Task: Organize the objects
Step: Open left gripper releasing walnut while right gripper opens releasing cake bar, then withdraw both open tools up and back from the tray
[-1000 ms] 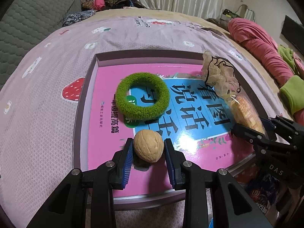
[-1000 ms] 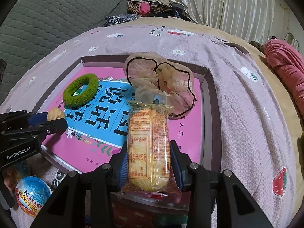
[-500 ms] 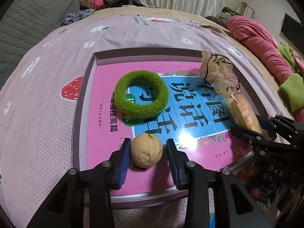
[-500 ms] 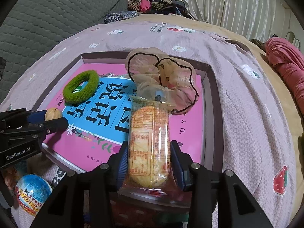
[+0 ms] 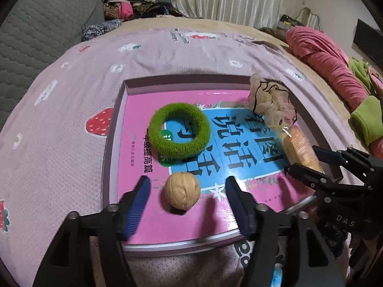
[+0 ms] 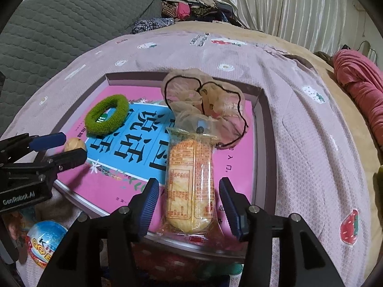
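Resting loose between the left gripper's (image 5: 186, 199) spread fingers, the walnut (image 5: 182, 189) may roll toward 6 o'clock off the tilted tray (image 5: 112, 143)

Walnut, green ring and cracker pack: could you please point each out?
Walnut (image 5: 182, 190), left wrist view, shell middle.
Green ring (image 5: 179, 129), left wrist view, front band.
Cracker pack (image 6: 190, 181), right wrist view, label middle.

Left wrist: low, close, at tray (image 5: 112, 143) near-left edge, facing far | Right wrist: same, near-right edge | Shared: whole tray (image 6: 263, 129), bed.
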Demonstrator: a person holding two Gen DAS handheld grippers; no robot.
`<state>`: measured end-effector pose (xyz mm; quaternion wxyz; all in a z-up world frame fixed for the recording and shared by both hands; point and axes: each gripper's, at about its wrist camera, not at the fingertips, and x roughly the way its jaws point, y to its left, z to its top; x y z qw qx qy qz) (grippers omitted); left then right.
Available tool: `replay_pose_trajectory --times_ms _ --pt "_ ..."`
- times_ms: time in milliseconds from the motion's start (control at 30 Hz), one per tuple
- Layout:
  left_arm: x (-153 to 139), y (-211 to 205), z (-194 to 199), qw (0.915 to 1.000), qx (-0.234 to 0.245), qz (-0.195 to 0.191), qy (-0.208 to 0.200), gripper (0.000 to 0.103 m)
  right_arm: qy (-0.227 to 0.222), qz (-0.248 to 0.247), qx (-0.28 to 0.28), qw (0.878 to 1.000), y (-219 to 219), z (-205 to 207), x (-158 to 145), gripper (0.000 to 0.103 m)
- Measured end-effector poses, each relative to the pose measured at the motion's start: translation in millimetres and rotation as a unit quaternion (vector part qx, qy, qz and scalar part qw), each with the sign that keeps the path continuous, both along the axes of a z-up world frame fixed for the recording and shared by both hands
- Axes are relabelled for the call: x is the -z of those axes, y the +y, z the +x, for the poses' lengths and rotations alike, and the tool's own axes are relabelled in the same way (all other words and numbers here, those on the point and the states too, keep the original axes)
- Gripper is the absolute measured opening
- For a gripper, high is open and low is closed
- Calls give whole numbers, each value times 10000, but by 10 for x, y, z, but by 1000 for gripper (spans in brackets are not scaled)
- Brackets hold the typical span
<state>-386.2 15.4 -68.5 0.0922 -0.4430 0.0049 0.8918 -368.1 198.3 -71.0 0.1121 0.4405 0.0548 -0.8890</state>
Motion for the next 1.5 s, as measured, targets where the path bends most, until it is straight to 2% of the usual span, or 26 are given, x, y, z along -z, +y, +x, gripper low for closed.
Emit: replay_pose_trajectory --times_ms 333,633,767,833,967,1067,1200,1300,1367,1500 --pt "-191 -62 92 9997 -64 107 233 67 370 -105 100 9992 55 117 -261 55" --pt "-430 -157 248 9986 -201 117 482 68 607 -175 155 9979 76 413 -551 57" --pt "-557 -276 357 9978 -347 245 504 68 697 -91 138 9974 83 580 -728 65" --pt "-627 -344 422 9970 -448 326 532 68 721 -32 130 9973 90 649 -829 66" --pt "-821 -396 630 9952 -578 384 686 68 821 -54 117 9965 119 823 -1034 66" --pt "-984 -363 822 9942 -561 380 829 69 909 -124 129 9957 155 974 -1198 73" --pt "-1157 -384 1037 9937 -589 497 809 70 1068 -90 119 9942 157 1203 -1412 75" --pt "-1328 -382 1226 9931 -602 429 909 80 1149 -123 67 9933 157 1372 -1548 77" --pt "-1414 -383 1341 9928 -578 394 973 80 1253 -136 84 9920 169 1494 -1629 81" --pt "-1548 -396 1551 9925 -554 405 1013 80 1450 -189 71 9892 188 1717 -1766 83"
